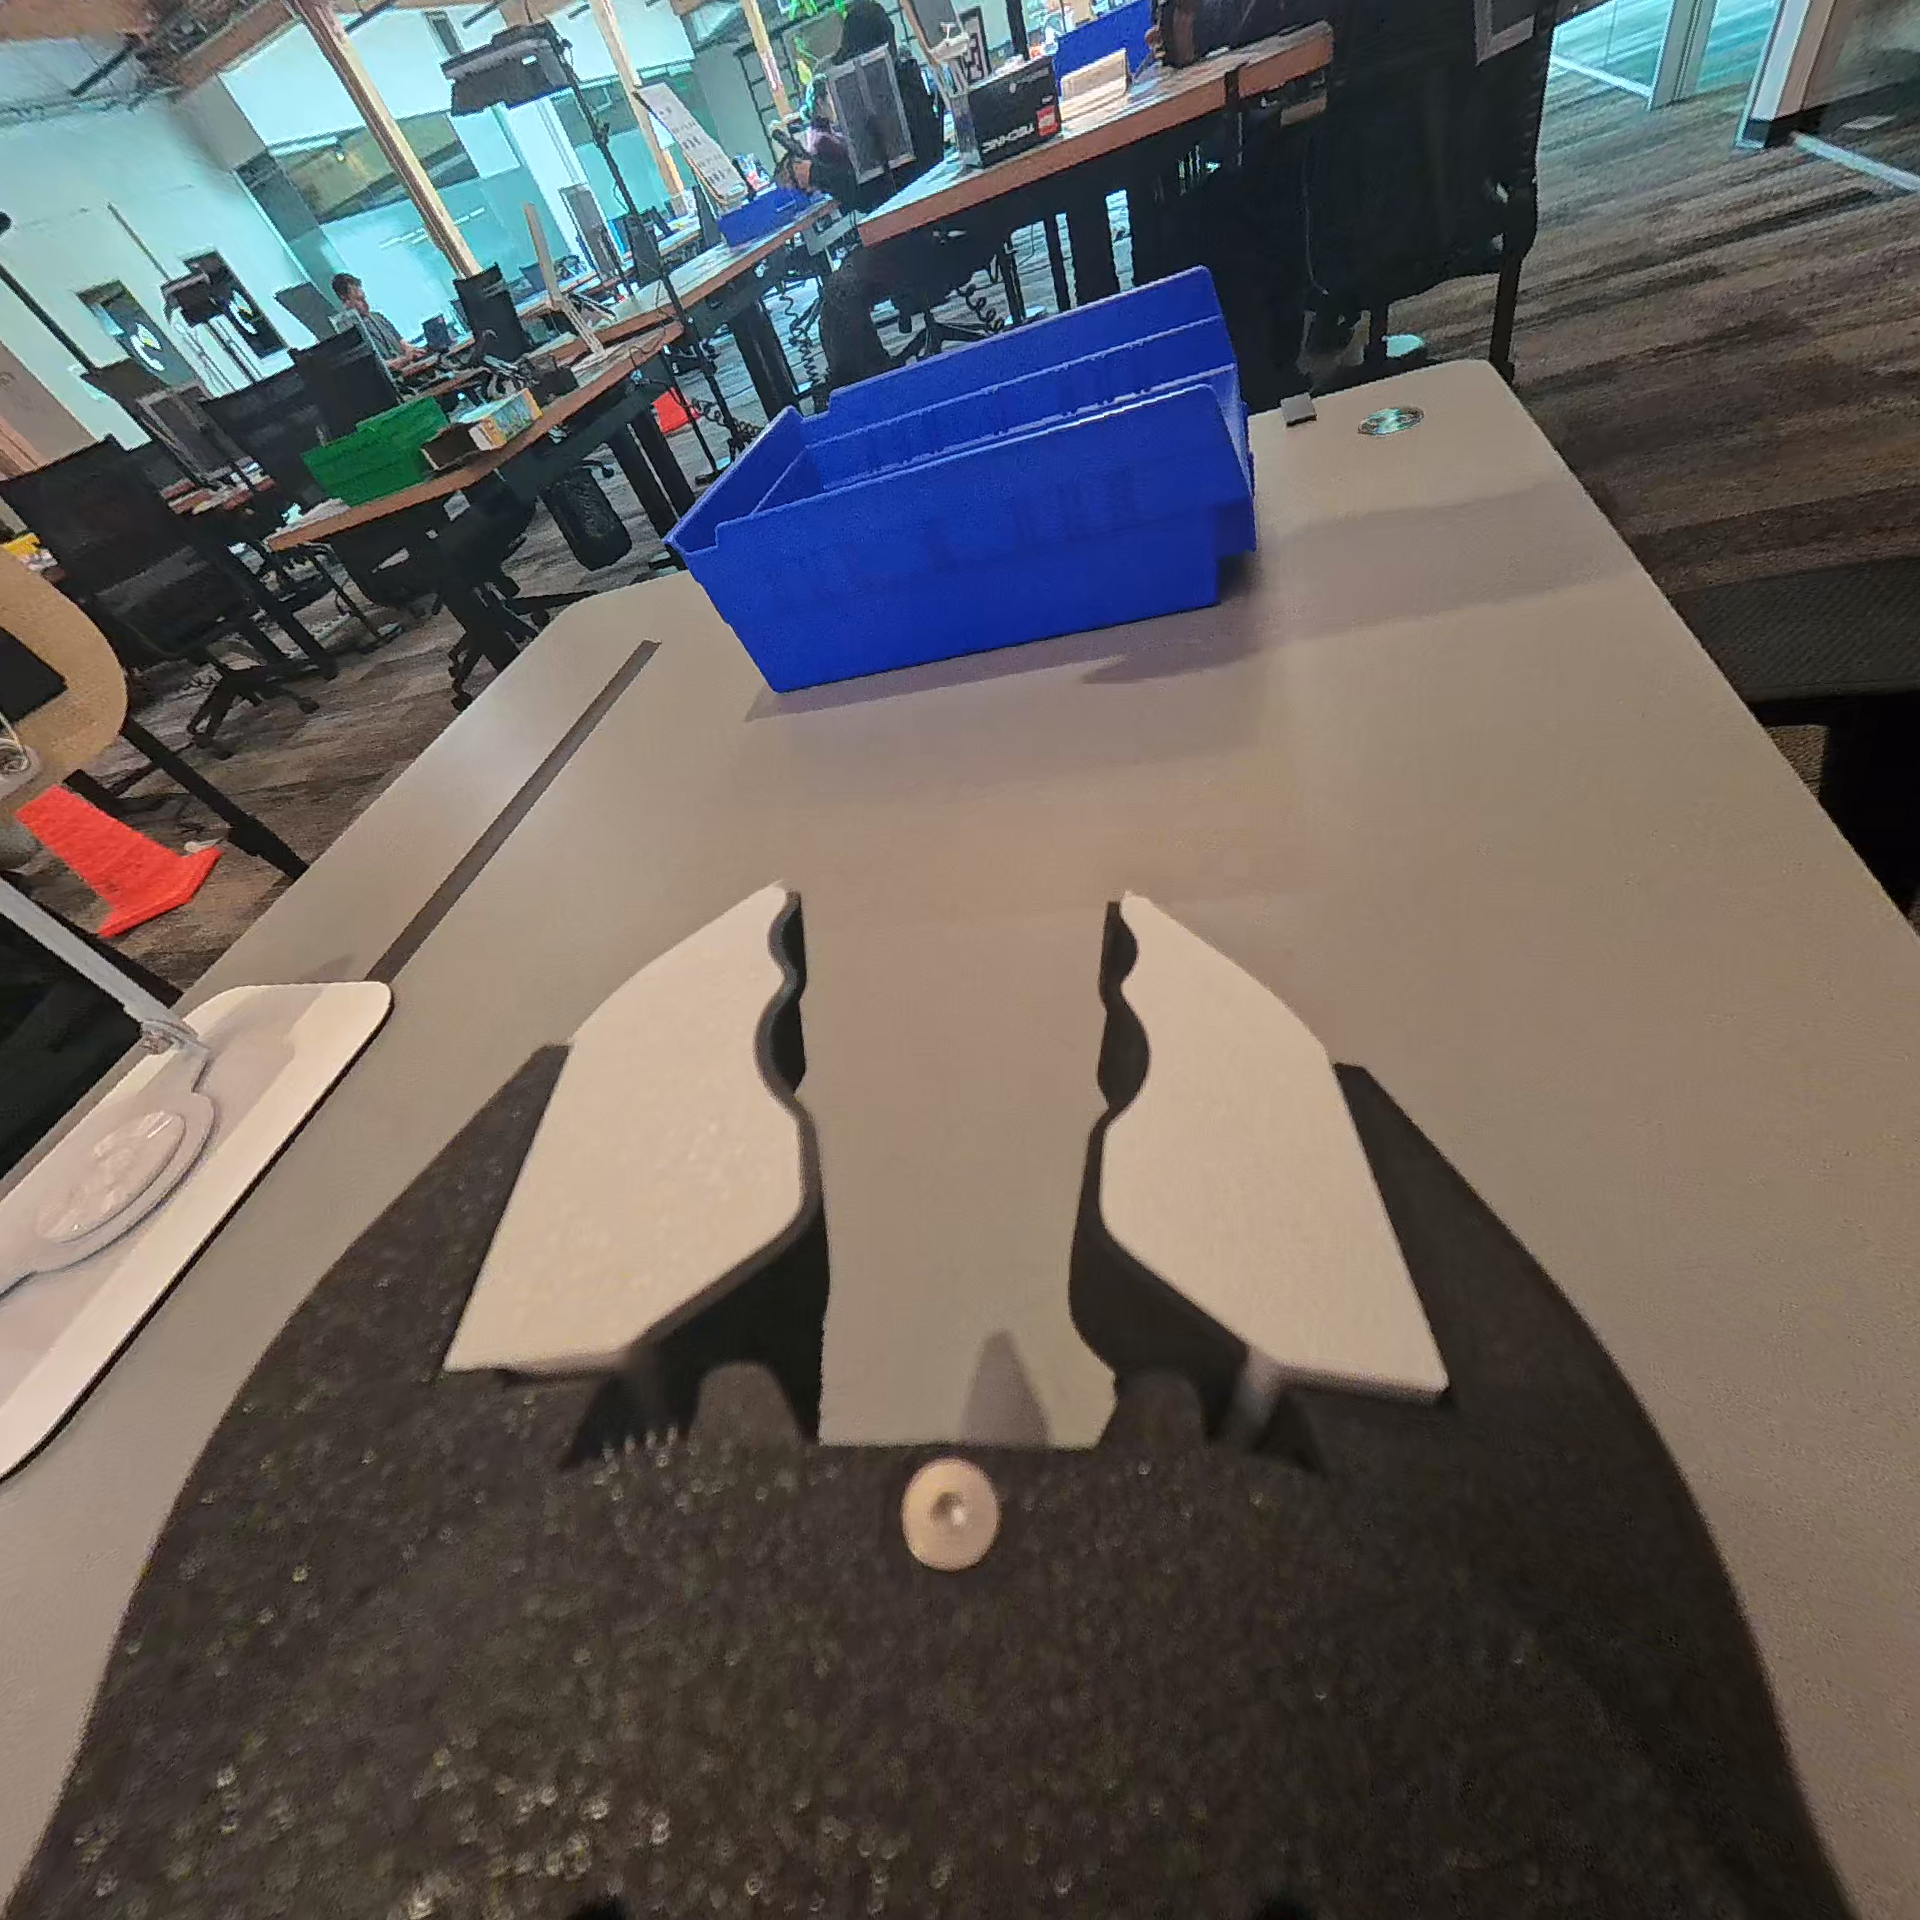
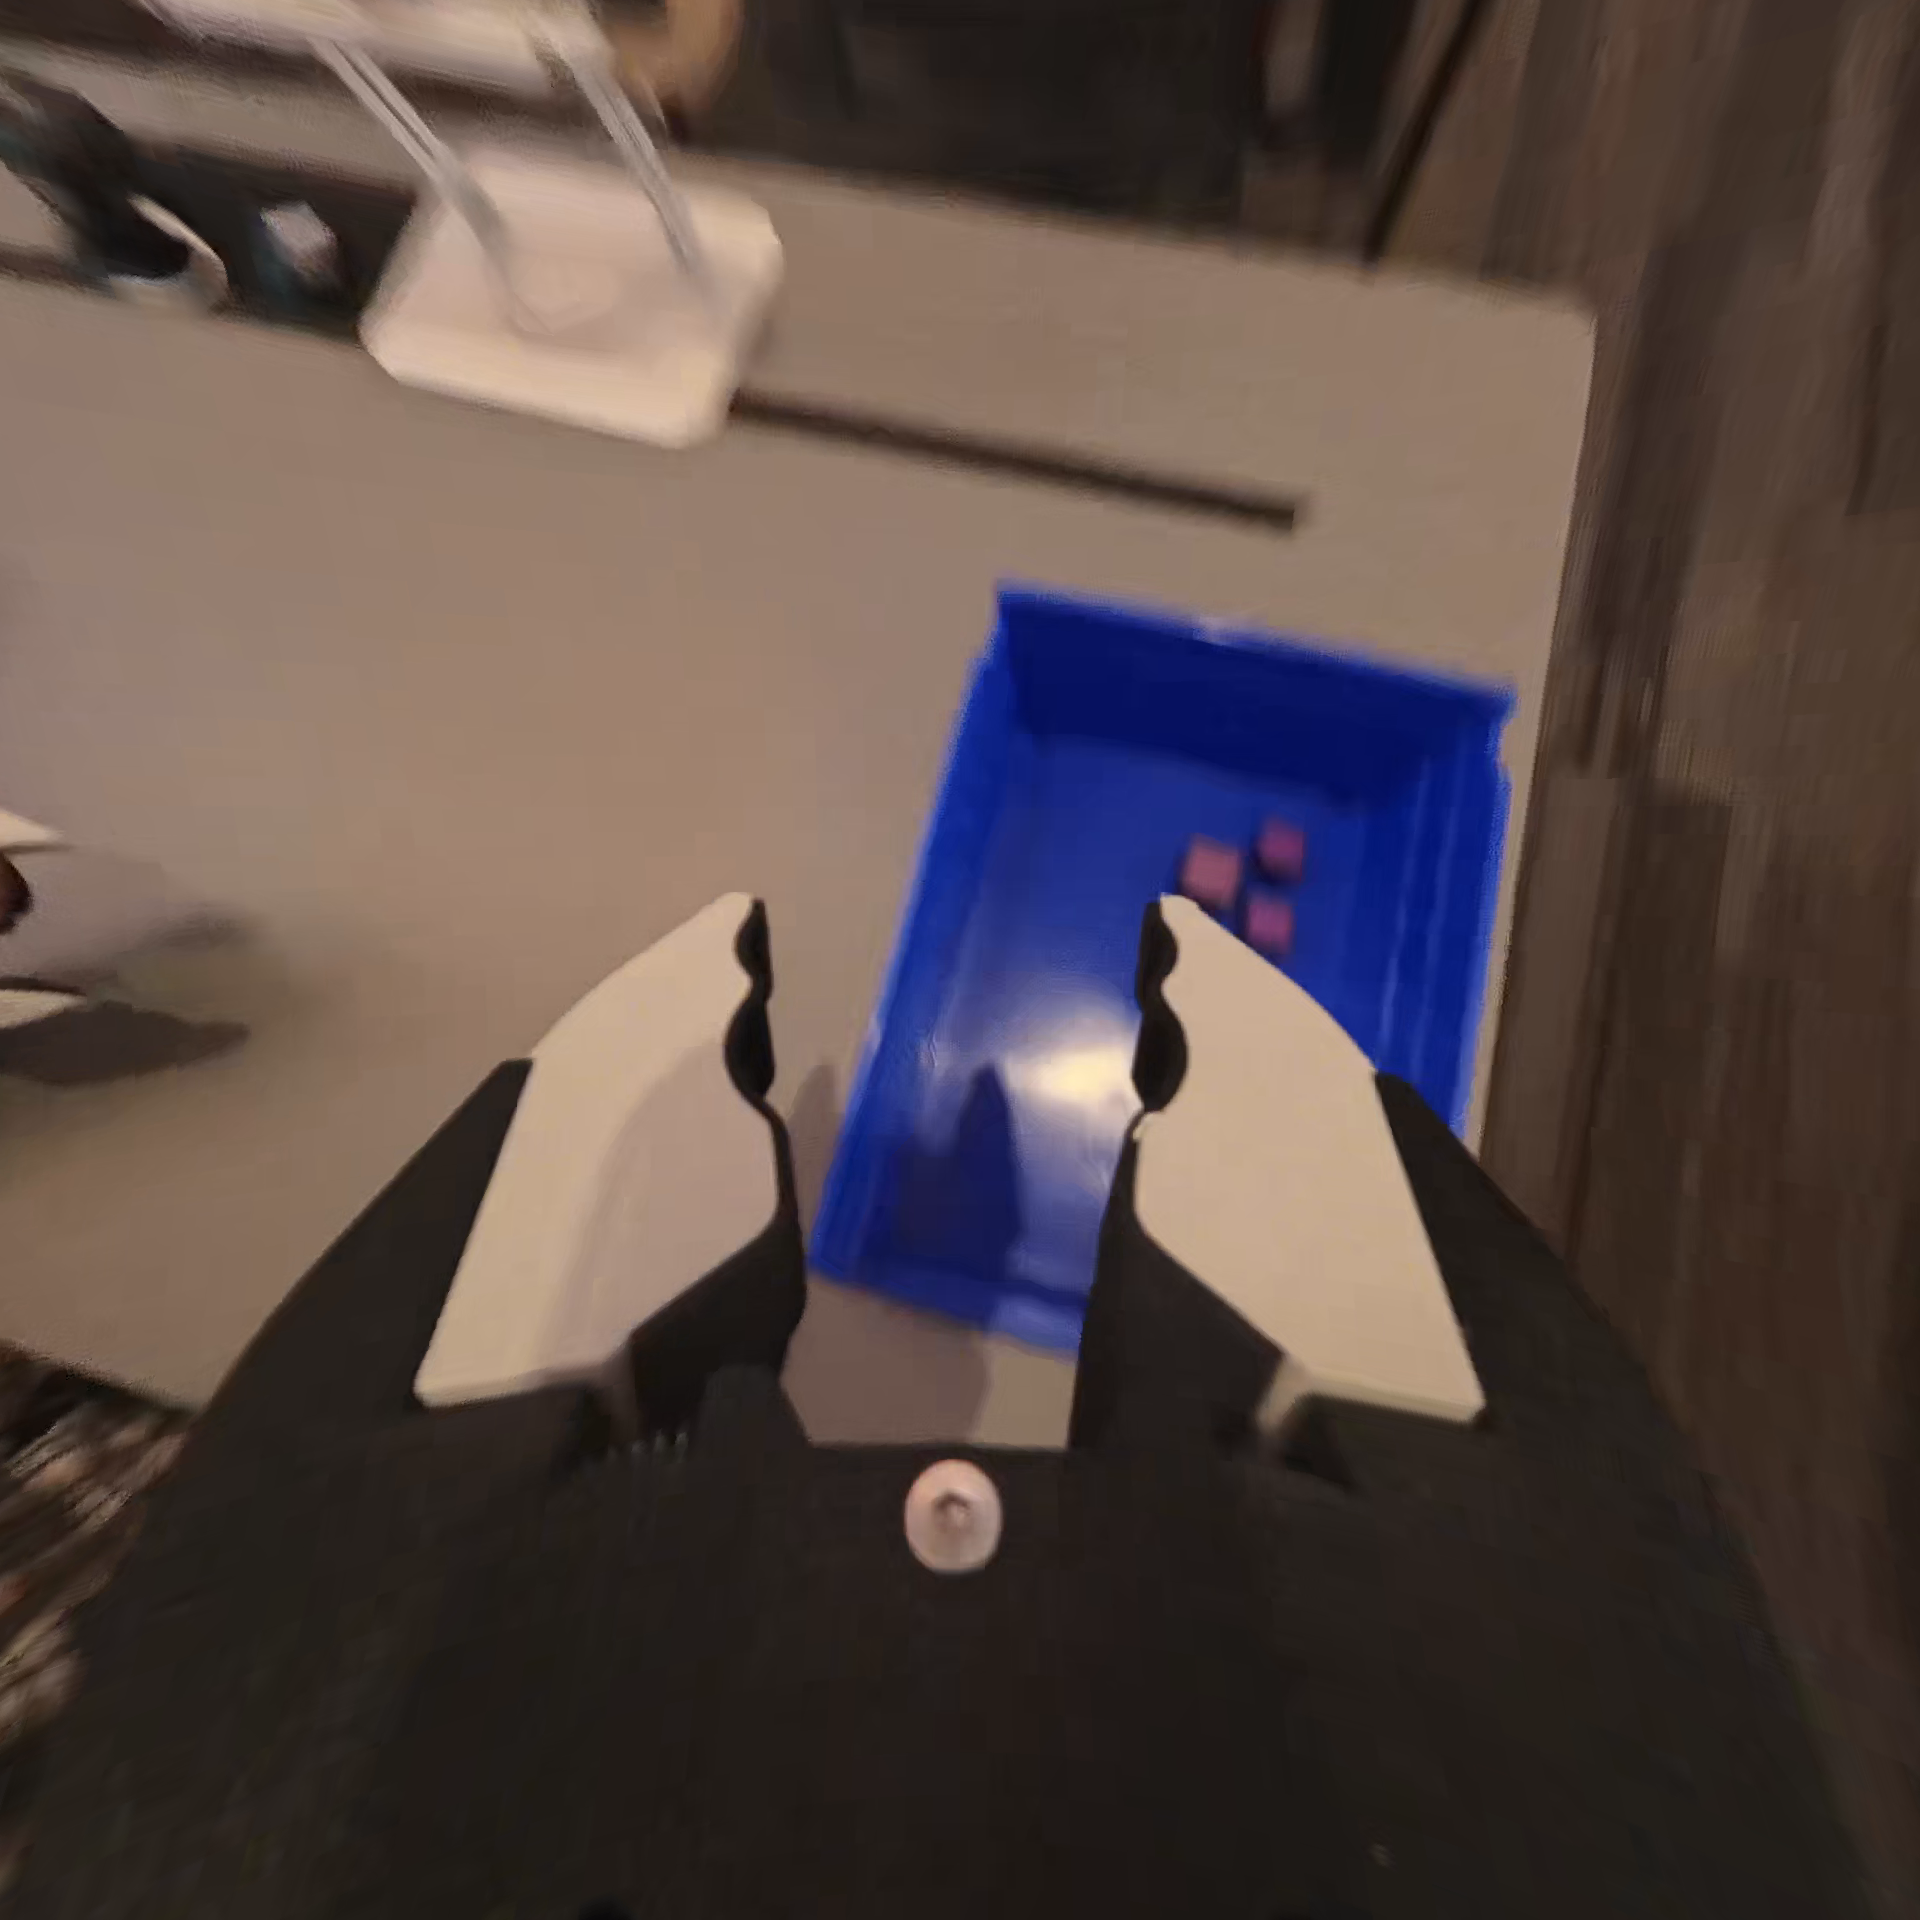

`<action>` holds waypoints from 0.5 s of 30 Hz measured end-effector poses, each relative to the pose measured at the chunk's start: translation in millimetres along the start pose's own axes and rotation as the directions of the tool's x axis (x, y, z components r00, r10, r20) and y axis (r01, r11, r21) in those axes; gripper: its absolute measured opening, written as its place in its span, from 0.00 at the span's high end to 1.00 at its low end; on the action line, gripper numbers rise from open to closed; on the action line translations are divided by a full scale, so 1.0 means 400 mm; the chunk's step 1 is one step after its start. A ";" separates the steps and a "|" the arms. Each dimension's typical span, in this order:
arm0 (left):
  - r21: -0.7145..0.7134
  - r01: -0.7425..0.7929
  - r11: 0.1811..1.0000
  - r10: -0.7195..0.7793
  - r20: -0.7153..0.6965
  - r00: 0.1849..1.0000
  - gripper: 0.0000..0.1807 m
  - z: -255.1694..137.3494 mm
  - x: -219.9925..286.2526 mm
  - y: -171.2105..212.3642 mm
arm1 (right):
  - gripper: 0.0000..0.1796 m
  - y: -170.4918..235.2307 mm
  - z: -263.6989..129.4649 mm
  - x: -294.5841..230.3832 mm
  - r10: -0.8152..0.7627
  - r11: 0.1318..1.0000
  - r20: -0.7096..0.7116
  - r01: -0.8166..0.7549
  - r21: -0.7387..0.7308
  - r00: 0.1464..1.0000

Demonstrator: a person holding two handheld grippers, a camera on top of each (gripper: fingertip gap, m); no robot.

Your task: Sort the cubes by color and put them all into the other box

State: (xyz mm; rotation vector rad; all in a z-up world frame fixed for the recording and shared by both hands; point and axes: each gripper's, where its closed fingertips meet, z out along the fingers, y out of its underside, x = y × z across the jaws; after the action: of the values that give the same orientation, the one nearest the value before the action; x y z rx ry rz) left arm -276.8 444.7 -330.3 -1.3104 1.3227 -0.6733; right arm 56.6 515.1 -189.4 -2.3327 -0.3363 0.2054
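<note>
The left tool was held low over a grey bench, its two pale fingers spread well apart with nothing between them. Ahead of it, near the bench's far end, two blue boxes were seen standing side by side and touching; from this low angle their contents could not be made out. A white stand base was seen at the left edge of the bench, and an orange cone on the carpet beyond it. Rows of other desks and chairs were visible in the background, with a green bin on one of them.

The right tool was pictured from above, likewise wide open and empty-handed, poised over the near left part of a blue box set close to the bench's edge. The view was blurred. Three small pink-purple cubes were seen clustered on the box floor towards its far right corner, close together and just beyond the right fingertip. The rest of the box floor was shown bare and glossy, with the tool's shadow cast on it. A white stand base was visible at the far side of the bench, and dark carpet to the right.
</note>
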 end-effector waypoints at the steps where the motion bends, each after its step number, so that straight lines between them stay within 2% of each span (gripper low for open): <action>1: -0.001 0.002 1.000 -0.002 0.000 1.000 0.70 0.000 0.000 0.001 | 0.61 -0.027 0.003 -0.040 -0.038 0.995 0.018 0.036 0.097 0.999; 4: -0.008 0.009 1.000 -0.009 0.004 1.000 0.70 0.003 -0.003 0.007 | 0.55 -0.057 0.056 -0.184 -0.136 0.934 0.126 0.085 0.346 0.983; 7: -0.017 0.010 1.000 -0.010 0.015 1.000 0.69 0.005 -0.008 0.014 | 0.52 -0.043 0.150 -0.321 -0.185 0.861 0.266 0.026 0.508 0.946; 11: -0.011 0.018 1.000 -0.017 0.035 0.999 0.69 0.000 -0.021 0.014 | 0.52 -0.008 0.295 -0.442 -0.200 0.784 0.397 -0.097 0.613 0.896; 15: 0.001 0.023 1.000 -0.023 0.062 0.998 0.69 -0.014 -0.037 0.002 | 0.53 0.031 0.409 -0.486 -0.238 0.743 0.354 -0.065 0.666 0.904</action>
State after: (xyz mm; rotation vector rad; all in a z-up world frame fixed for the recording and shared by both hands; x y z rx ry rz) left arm -285.6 457.0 -325.5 -1.3377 1.2587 -0.6435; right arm -166.5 557.8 -303.7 -1.5306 -0.4899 0.6754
